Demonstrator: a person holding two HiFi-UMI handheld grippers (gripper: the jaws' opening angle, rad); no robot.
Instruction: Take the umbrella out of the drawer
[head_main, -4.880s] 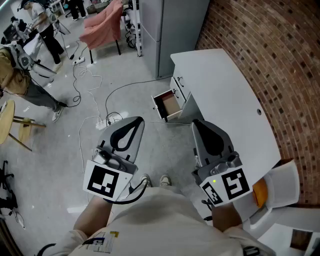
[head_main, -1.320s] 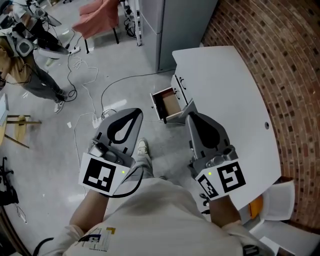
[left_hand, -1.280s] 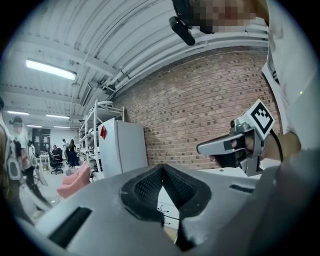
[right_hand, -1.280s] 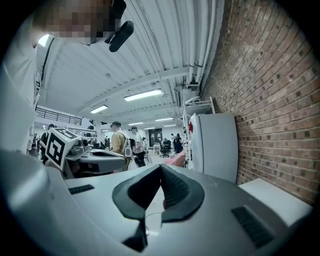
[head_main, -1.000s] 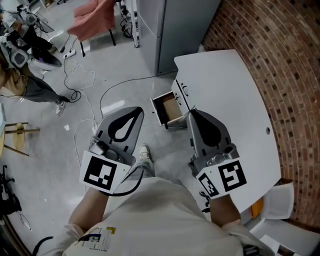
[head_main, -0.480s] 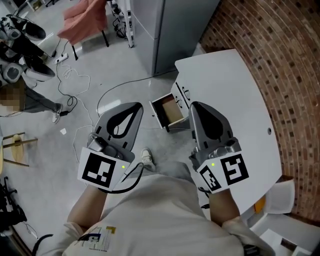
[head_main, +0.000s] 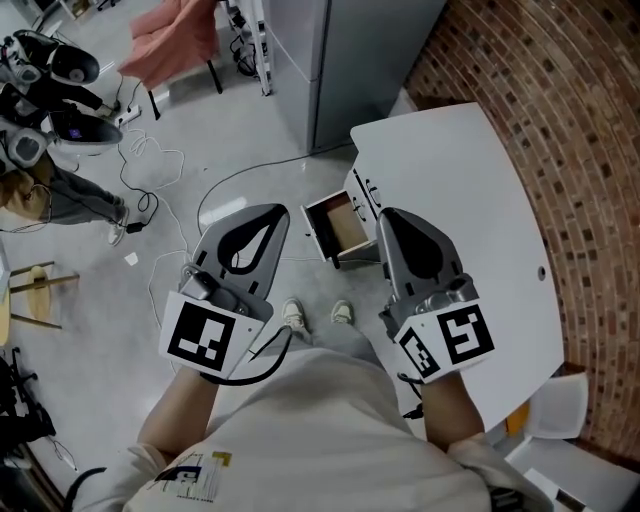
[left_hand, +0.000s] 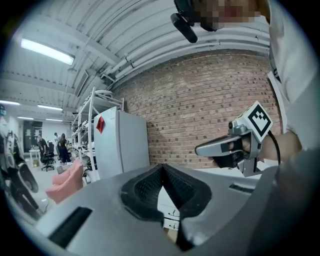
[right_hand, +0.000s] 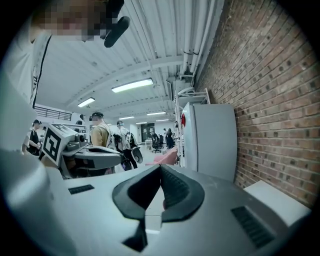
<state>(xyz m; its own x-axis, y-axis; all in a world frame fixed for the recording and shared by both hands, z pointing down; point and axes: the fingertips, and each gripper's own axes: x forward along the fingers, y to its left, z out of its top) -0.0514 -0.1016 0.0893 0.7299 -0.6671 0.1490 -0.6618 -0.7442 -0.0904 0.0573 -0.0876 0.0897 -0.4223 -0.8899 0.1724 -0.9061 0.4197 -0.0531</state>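
Observation:
An open drawer (head_main: 338, 228) juts from the side of a white desk (head_main: 470, 230); its brown inside looks bare from above, and no umbrella shows in any view. My left gripper (head_main: 272, 212) is held over the floor just left of the drawer, jaws shut and empty, the tips meeting (left_hand: 162, 166). My right gripper (head_main: 385, 215) hovers at the desk's near edge right of the drawer, also shut on nothing (right_hand: 160, 167). Each gripper view shows the other gripper beside it. Both point nearly level.
A tall grey cabinet (head_main: 340, 60) stands behind the desk, with a brick wall (head_main: 560, 100) to the right. Cables (head_main: 170, 170) and a power strip lie on the floor to the left, a pink chair (head_main: 175, 35) and people beyond. The person's shoes (head_main: 315, 315) are below the drawer.
The person has stepped forward toward the desk, and both grippers have moved along with them, side by side. Both stay shut and empty.

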